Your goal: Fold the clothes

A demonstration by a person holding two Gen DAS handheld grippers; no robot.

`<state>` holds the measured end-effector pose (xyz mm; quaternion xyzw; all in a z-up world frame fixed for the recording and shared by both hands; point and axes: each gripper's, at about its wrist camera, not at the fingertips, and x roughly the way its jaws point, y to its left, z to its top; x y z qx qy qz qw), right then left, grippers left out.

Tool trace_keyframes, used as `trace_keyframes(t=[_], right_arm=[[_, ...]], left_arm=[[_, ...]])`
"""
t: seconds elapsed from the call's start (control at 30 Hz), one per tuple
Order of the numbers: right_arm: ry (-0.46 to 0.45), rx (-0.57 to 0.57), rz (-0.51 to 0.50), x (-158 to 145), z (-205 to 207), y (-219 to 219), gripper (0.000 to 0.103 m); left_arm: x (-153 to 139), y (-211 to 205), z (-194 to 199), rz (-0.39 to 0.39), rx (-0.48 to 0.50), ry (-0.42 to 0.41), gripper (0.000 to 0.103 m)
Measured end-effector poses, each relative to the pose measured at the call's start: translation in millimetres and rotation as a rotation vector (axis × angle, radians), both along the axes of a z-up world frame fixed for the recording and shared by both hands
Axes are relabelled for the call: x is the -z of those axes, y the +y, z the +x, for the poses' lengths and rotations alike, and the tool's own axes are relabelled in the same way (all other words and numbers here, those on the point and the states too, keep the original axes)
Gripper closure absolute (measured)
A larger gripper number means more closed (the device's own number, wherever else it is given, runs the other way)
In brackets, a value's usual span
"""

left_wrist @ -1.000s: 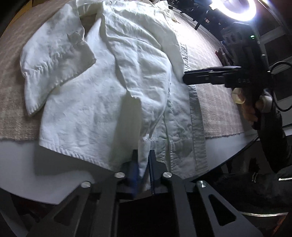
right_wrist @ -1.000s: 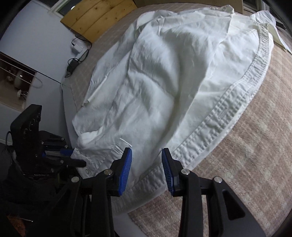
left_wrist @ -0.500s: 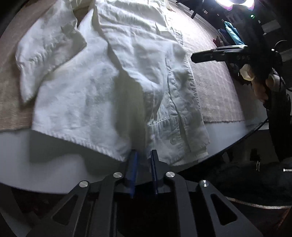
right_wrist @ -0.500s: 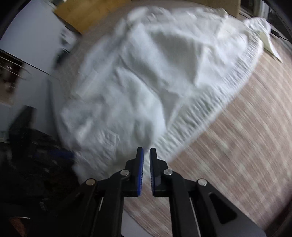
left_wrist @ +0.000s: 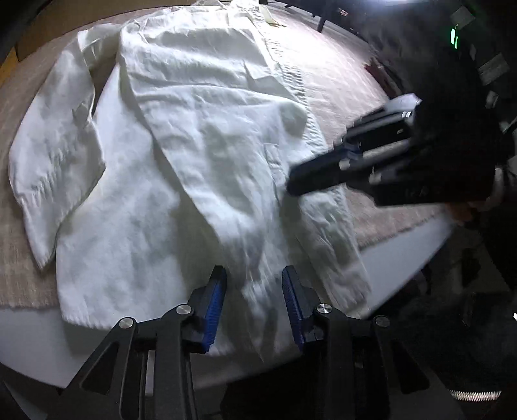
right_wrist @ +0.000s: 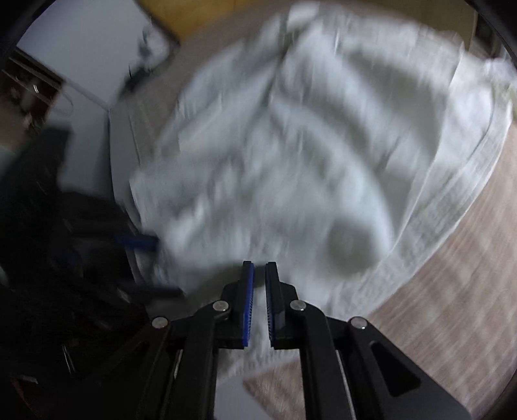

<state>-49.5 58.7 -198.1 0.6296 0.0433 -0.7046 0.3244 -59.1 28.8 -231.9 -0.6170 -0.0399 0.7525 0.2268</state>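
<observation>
A white button shirt [left_wrist: 194, 155] lies spread on a beige woven mat [left_wrist: 339, 74], its hem hanging toward the table's near edge. My left gripper [left_wrist: 253, 287] is open just above the hem, holding nothing. My right gripper [right_wrist: 259, 278] shows in the left wrist view [left_wrist: 290, 181] over the shirt's right front panel. In its own blurred view its jaws are nearly closed with white shirt cloth [right_wrist: 274, 161] between them.
The white table [left_wrist: 38, 339] edge runs along the front below the mat. A wooden board [right_wrist: 206, 16] lies at the far side. A person's dark sleeve [left_wrist: 452, 129] fills the right.
My left gripper has opened and let go of the hem, which dropped flat. My right gripper closed and moved over the shirt's right panel; its view is blurred by motion.
</observation>
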Motion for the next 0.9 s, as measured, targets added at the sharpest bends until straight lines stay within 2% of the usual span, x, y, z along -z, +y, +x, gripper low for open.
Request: trace_keyframes(t=[0.13,0.23,0.37,0.47,0.57,0.6,0.73,0.9], right_arm=[[0.072,0.018,-0.085,-24,0,6,0.095],[0.090,0.037,-0.140,-24,-14,-6,0.095],[0.011,-0.014,-0.091,-3,-13,-22,0.095],[-0.001,-0.012,-0.116,-20,1,-4,0.093],[0.037,0.048,-0.114,-37,14,25,0.076],[0.036,0.066,-0.115,-37,18,31,0.074],[0.009,0.103,-0.104,-25,35,52,0.074],[-0.014,0.074,-0.079,-8,60,36,0.074]], left_arm=[[-15,-18,6,0.044,-0.054,0.026,0.070],[-18,-27,6,0.056,-0.094,0.038,0.070],[-22,-31,9,-0.001,-0.089,0.052,0.070],[-24,-27,25,-0.011,-0.069,0.064,0.069],[-19,-27,30,0.020,-0.072,0.048,0.068],[-15,-23,30,0.016,-0.064,0.040,0.068],[0,-8,29,0.003,-0.033,0.008,0.068],[9,-3,30,-0.001,-0.017,-0.009,0.071]])
